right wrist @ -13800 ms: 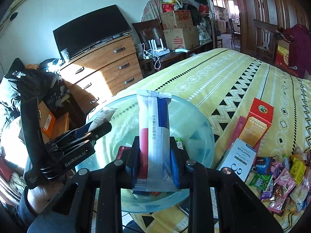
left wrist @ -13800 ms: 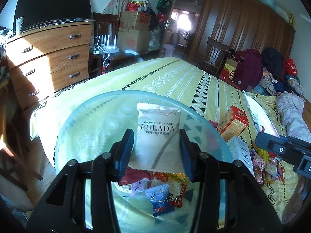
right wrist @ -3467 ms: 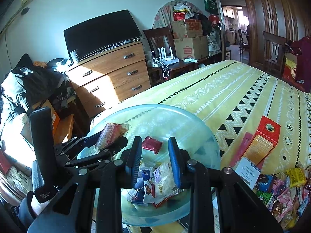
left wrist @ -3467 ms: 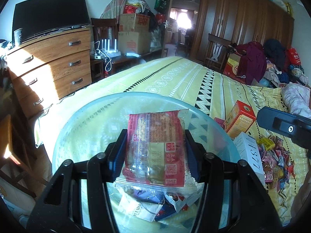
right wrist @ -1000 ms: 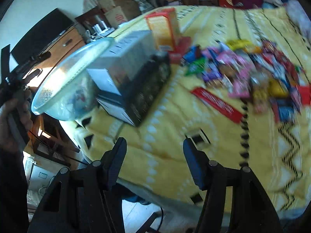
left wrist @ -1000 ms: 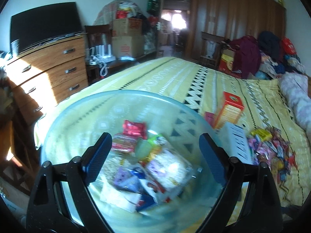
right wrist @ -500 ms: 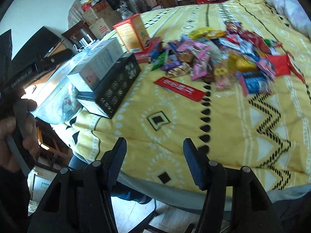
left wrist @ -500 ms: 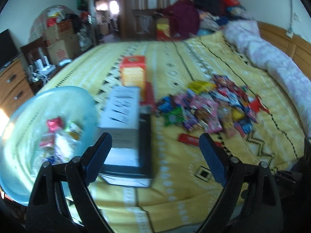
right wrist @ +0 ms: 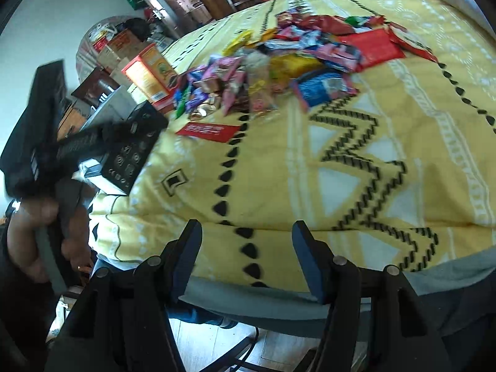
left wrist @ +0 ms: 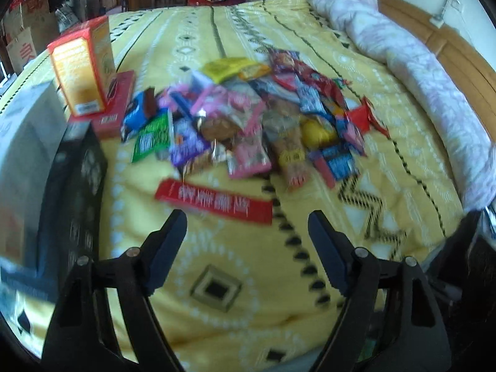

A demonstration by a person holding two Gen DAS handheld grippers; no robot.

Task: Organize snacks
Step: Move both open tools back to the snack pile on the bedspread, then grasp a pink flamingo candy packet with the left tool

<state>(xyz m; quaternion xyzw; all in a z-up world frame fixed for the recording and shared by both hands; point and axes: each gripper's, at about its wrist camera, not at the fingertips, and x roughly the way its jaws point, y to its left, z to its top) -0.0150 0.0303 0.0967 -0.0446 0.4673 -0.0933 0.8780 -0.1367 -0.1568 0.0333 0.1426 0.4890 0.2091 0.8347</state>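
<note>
Left gripper [left wrist: 246, 232]: jaws wide apart, nothing between them, just narrowed a little. Aimed at the red flat pack [left wrist: 214, 201] lying alone at frame centre, just ahead of the fingertips, on the yellow bedspread [left wrist: 217, 288].

Right gripper [right wrist: 246, 241]: jaws about half open, empty, over the bedspread edge at lower centre of its view.

Snack pile [left wrist: 257, 114]: centre to upper centre of left view, loose and overlapping. In right view, upper centre.

Orange box [left wrist: 82, 68] standing upper left, partly on a flat red box [left wrist: 116, 105]. Black box [left wrist: 74, 192] at left edge.

Risks, judged:
- Flat pack lies flush on soft cloth; fingertips may pinch a fold of bedspread along with it, or slide over it.
- Strong motion blur in both views; a fast approach could overshoot and scatter the pile.
- Packets overlap; closing on one may drag neighbours.
- Hand [right wrist: 34, 232] holding the left gripper sits at left edge of right view, near the black box; a sweep that way could knock the boxes.

Writing:
- Flat pack: row of white characters, blurred, unreadable.
- Orange box: label panel and barcode patch, text illegible.
- Black box: white icons only.
- Packets: no brand legible.
</note>
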